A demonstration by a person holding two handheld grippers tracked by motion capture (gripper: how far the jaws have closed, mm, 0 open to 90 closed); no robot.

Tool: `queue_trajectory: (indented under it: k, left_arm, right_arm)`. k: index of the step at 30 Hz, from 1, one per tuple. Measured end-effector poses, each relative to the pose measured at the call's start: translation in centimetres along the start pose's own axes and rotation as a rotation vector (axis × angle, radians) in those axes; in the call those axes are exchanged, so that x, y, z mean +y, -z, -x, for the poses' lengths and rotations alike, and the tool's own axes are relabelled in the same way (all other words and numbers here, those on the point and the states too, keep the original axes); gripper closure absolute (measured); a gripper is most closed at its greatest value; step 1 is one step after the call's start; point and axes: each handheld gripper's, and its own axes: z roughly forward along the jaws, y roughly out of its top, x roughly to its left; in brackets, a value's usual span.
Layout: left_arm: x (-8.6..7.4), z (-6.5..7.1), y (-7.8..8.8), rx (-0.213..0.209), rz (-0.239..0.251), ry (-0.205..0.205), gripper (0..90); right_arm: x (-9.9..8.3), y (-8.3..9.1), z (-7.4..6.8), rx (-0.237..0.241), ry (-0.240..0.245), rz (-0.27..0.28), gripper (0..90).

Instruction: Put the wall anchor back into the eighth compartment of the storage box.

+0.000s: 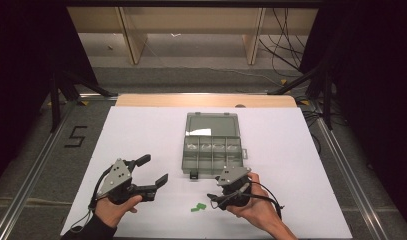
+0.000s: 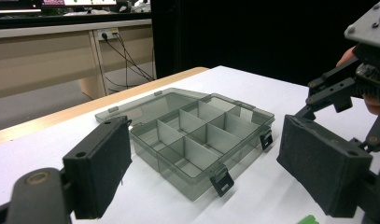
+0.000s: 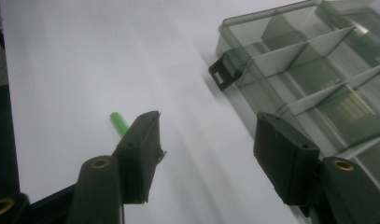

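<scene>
White table (image 1: 141, 130) — open organizer box (image 1: 211, 150) mid-table, both grippers (image 1: 152, 172) (image 1: 222, 196) near front edge, jaws apart.

White table (image 1: 141, 130), wood strip along far edge. Open grey divider box (image 1: 211, 150) sits mid-table, lid flat toward far edge. Small green pieces (image 1: 198, 207) near the near edge.

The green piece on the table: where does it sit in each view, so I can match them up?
High view: the green piece lies on the white table, near the bottom, between the two tools.
Left gripper view: a green tip at the bottom edge, right of centre.
Right gripper view: left of centre, partly behind one jaw.
Shared landmark: the open grey compartment box.
</scene>
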Motion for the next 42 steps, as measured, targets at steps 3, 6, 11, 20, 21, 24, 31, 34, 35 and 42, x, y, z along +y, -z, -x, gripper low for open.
queue_trajectory:
  k: [3, 6, 11, 20, 21, 24, 31, 34, 35, 42]
  left_arm:
    - [0.0, 0.0, 0.0, 0.000, 0.000, -0.001, 16.4]
    - [0.0, 0.0, 0.0, 0.000, 0.000, 0.000, 16.4]
    - [0.0, 0.0, 0.0, 0.000, 0.000, -0.001, 16.4]
    - [0.0, 0.1, 0.0, -0.001, 0.001, 0.001, 16.4]
    - [0.0, 0.0, 0.0, -0.001, 0.000, -0.002, 16.4]
    - [0.0, 0.0, 0.0, -0.002, 0.000, -0.001, 16.4]
    - [0.0, 0.1, 0.0, -0.002, -0.001, 0.001, 16.4]
    - [0.0, 0.1, 0.0, -0.002, -0.001, 0.000, 16.4]
    - [0.0, 0.1, 0.0, -0.003, -0.002, 0.000, 16.4]
    - [0.0, 0.1, 0.0, -0.003, 0.000, -0.003, 16.4]
  right_arm:
    - [0.2, -0.3, -0.1, 0.018, 0.012, -0.022, 43.0]
    - [0.7, -1.0, -0.3, 0.050, 0.040, -0.064, 45.1]
    - [1.2, -1.7, -0.4, 0.078, 0.066, -0.106, 48.5]
    - [1.7, -3.4, -1.0, 0.144, 0.125, -0.212, 55.6]
    - [1.7, -3.6, -1.0, 0.150, 0.131, -0.218, 55.6]
    - [1.6, -4.0, -1.0, 0.151, 0.128, -0.243, 57.1]
    - [1.7, -4.4, -1.1, 0.171, 0.135, -0.274, 60.4]
    - [1.7, -4.7, -1.2, 0.179, 0.138, -0.285, 62.1]
    - [1.8, -4.7, -1.2, 0.179, 0.137, -0.294, 62.4]
    - [2.0, -5.1, -1.1, 0.188, 0.142, -0.297, 65.5]
